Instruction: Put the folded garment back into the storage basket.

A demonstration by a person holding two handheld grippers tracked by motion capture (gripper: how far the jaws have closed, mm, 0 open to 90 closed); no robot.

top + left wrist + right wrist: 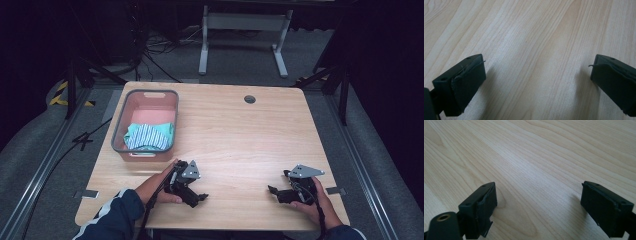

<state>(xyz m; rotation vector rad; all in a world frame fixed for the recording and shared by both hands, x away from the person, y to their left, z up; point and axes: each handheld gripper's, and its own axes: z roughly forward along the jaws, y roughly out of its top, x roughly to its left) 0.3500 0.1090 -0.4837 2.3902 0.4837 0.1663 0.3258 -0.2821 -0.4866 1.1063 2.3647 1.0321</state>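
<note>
Your hands rest at the near edge of the table (235, 130), the left gripper (200, 196) and the right gripper (272, 190) both gaping wide and empty over bare wood. The striped cloth (148, 136) lies bunched in the pink basket (120, 127), well left of them. You look between steps; next, swing your left gripper over the rim and pinch a fold.

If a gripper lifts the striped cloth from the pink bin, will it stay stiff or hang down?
The teal-and-white striped cloth lies crumpled in folds, so it probably droops limply and weighs little. It fills the near end of the pink plastic bin, so it may drag on the rim.
</note>
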